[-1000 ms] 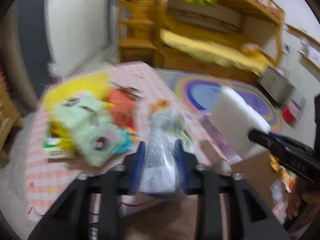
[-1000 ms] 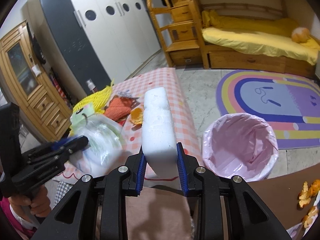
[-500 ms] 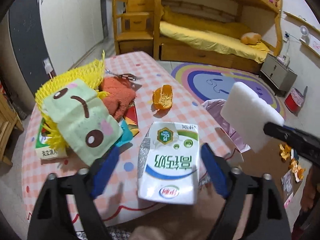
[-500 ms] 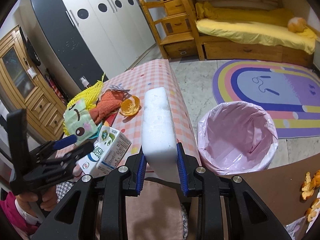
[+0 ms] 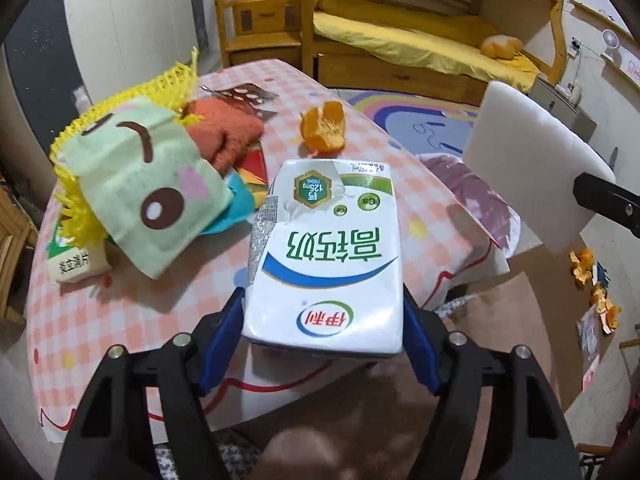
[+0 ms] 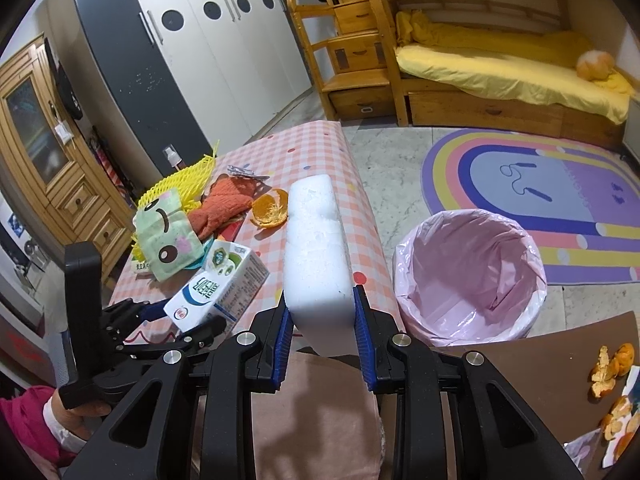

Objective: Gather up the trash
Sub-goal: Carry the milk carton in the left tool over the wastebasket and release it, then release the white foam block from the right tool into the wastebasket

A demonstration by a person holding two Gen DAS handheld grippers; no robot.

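Left gripper (image 5: pixel 324 344) has its jaws closed on a white milk carton (image 5: pixel 326 256), gripped by its near end; the carton sits over the near edge of the tabletop (image 5: pixel 132 312). Whether it touches the cloth or is lifted, cannot tell. Right gripper (image 6: pixel 320 336) has its jaws clamped on a white foam block (image 6: pixel 318 256), standing upright between the blue pads, held off the near right corner of the tabletop.

Pink-lined trash bin (image 6: pixel 472 276) stands on the floor just beside the right edge of the tabletop, right of the foam block; the visible liner shows no trash.

Other clutter on the checkered tabletop: orange peel (image 5: pixel 324 130) past the carton toward the far edge, an orange knit cloth (image 5: pixel 224 132) to its left, a green smiley-face pouch (image 5: pixel 148 188) lying over yellow foam netting (image 5: pixel 132 100) at the left side, a second small carton (image 5: pixel 76 264) partly under the pouch near the left edge. More orange peel scraps (image 6: pixel 612 364) lie on a brown mat on the floor, right of the bin.
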